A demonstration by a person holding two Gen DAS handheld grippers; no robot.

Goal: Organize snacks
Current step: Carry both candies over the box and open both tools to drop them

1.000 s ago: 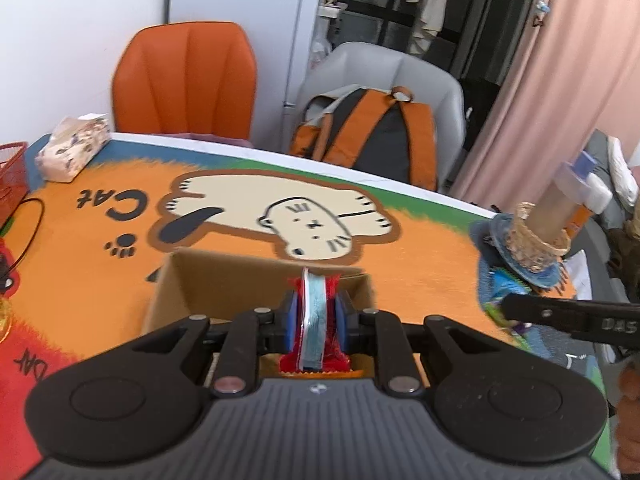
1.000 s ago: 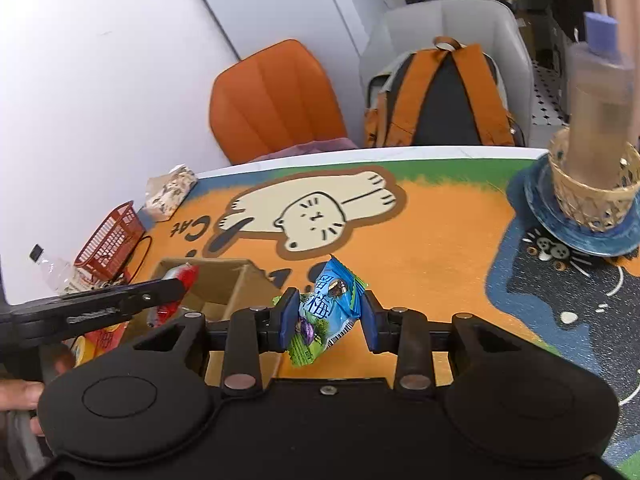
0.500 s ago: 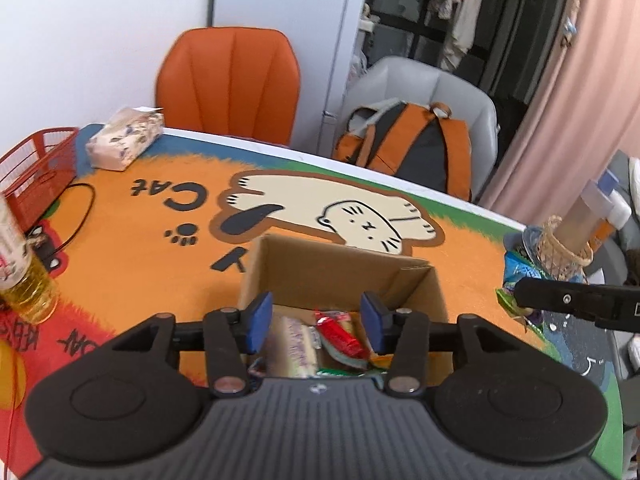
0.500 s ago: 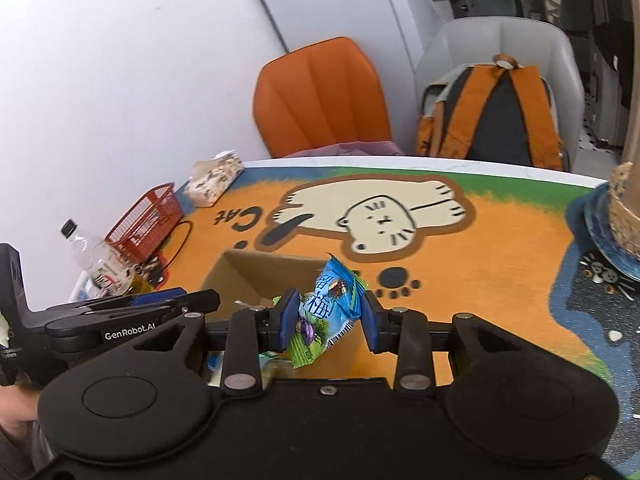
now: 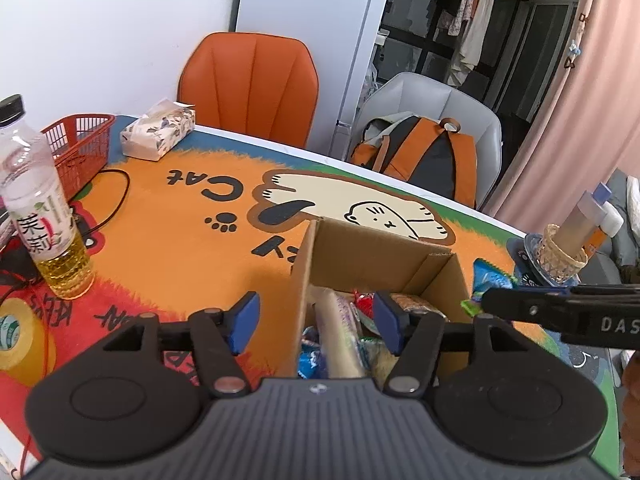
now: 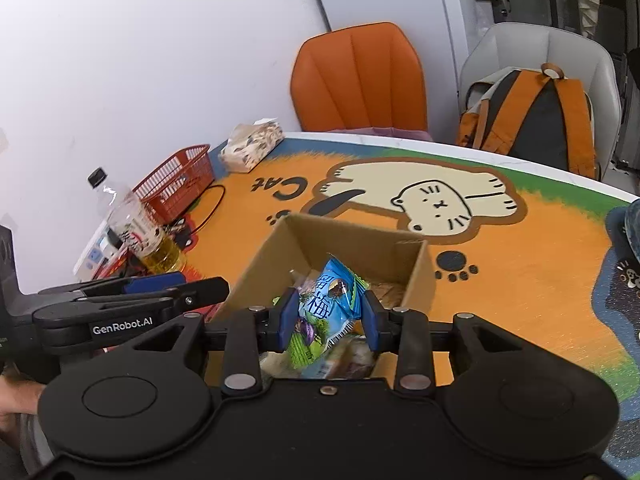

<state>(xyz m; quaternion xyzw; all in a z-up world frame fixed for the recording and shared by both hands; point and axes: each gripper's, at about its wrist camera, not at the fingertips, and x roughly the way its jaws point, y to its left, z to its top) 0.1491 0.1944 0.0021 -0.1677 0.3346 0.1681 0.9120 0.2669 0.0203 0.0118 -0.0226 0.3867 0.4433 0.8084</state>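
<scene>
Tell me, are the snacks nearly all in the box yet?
Partly. Several packets, one red, already lie inside the cardboard box. The left gripper is opening over the box with nothing between its fingers. The right gripper grips a blue snack bag over the box, not yet dropped. After that one, no loose snacks show on the table, though not all of it is in view.

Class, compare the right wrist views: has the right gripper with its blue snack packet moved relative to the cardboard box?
Yes. The right gripper, shut on the blue snack packet, has moved leftward from beside the cardboard box to over its opening.
</scene>
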